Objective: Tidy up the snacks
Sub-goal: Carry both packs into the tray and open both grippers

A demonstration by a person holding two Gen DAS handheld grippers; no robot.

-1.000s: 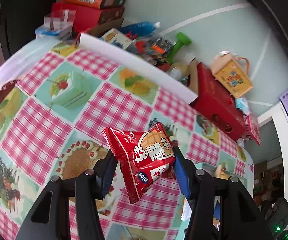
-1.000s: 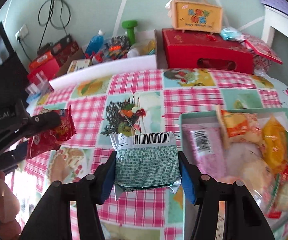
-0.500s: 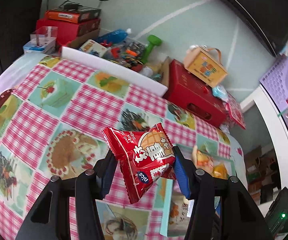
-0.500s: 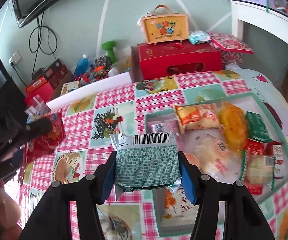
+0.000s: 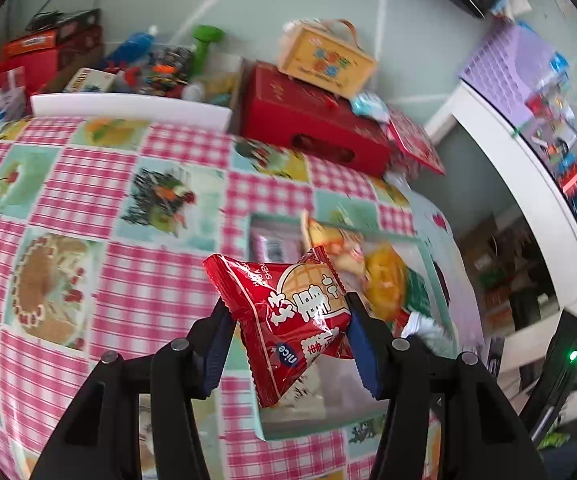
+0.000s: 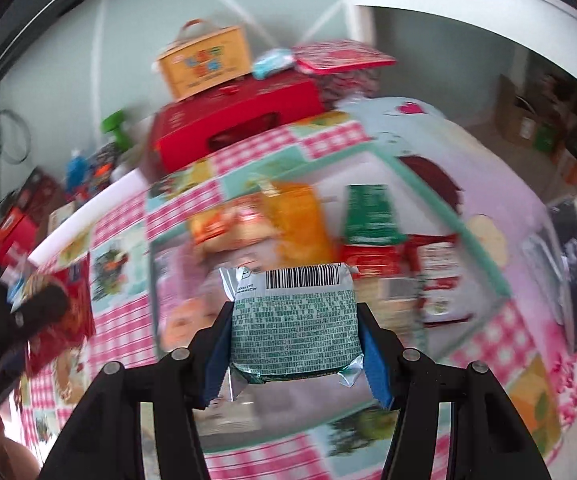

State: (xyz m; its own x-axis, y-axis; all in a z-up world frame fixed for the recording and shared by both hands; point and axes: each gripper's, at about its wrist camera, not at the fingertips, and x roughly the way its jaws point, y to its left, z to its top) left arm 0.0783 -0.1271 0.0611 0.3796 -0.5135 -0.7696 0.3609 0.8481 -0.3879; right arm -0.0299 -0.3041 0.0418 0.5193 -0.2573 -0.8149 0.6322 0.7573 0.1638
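Carrying both packets across toward the tray now. A second ago the checkered tablecloth filled the view ahead of both tongs and the tray sat off to my right; now it lies straight ahead of and below my right gripper, and just ahead and right of my left gripper. Heavy motion blur in the right view, so I judge the swing is ongoing.

Grips unchanged: left tongs closed on the red snack packet, pinched at its middle, tilted, hanging clear of the cloth. Right tongs closed on the green-and-silver packet, barcode edge pointing forward, held flat and level.

The tray already holds a loose pile: an orange bag, a green pouch and red packets beyond my right fingertips, plus a pink packet past the left ones. The red box and the yellow carry-case sit farther ahead, behind the tray.

Meaning for the task: transport looks nearly done and release is next. The right packet seems over the tray's near portion; the left one is near its near-left corner and probably needs a bit more travel rightward. Risk: dropping onto the pile and sliding over the rim.
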